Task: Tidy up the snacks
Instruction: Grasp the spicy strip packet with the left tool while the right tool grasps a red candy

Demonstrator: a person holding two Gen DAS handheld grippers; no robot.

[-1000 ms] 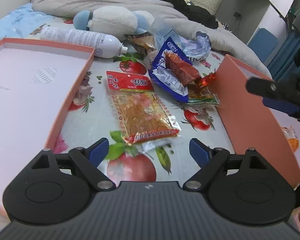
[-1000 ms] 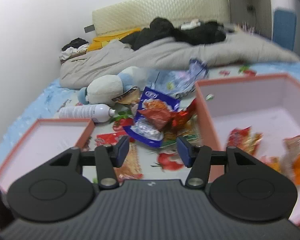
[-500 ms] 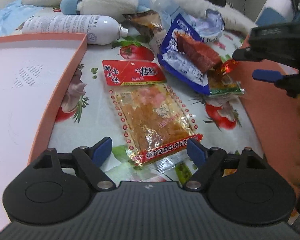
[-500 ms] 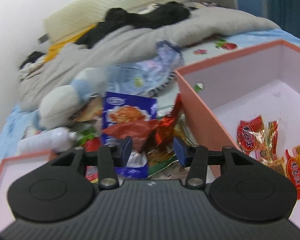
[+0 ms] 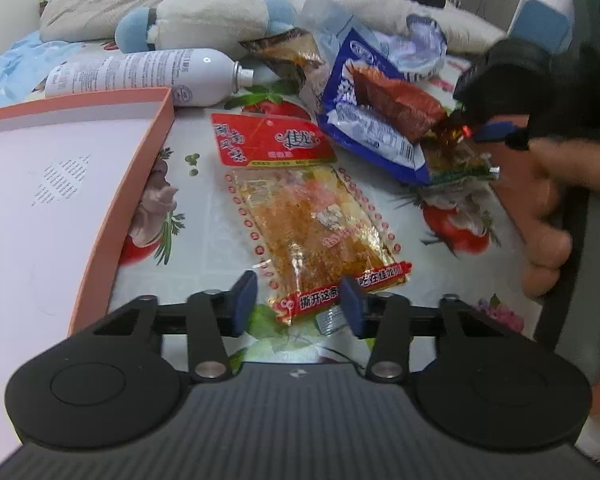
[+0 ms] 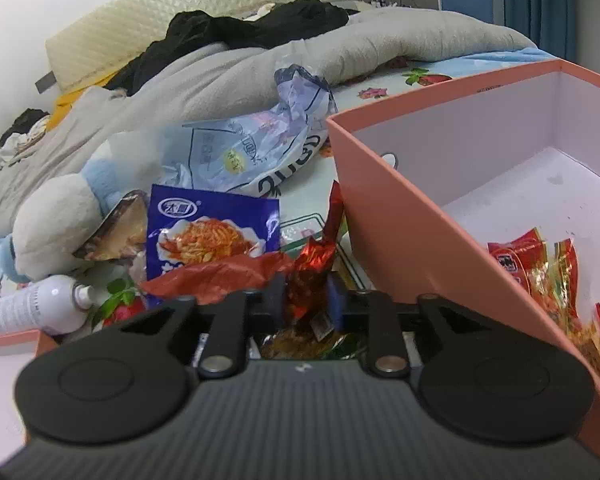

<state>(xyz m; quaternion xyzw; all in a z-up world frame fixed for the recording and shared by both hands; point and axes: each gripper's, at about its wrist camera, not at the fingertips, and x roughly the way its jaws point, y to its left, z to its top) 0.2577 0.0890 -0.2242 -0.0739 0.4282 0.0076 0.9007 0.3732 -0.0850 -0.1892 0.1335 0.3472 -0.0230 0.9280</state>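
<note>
My left gripper (image 5: 298, 302) is open, its fingertips on either side of the near end of a flat orange snack pack with a red header (image 5: 300, 208) lying on the tomato-print cloth. My right gripper (image 6: 306, 296) has its jaws closed in on a shiny red foil snack (image 6: 312, 268) beside the pink box; it also shows in the left wrist view (image 5: 488, 128). A blue snack bag (image 6: 212, 232) with a dark red packet (image 5: 396, 102) on it lies behind. The right pink box (image 6: 404, 224) holds several red snack packs (image 6: 536, 264).
An empty pink box lid (image 5: 60, 184) lies at the left. A white spray bottle (image 5: 140, 76), a plush toy (image 5: 208, 16), a crumpled pale blue bag (image 6: 252, 152) and a grey blanket (image 6: 240, 76) lie beyond the snacks.
My left gripper has moved down and forward over the orange pack's near end and its fingers have narrowed. My right gripper has dropped to the red foil snack and closed on it.
</note>
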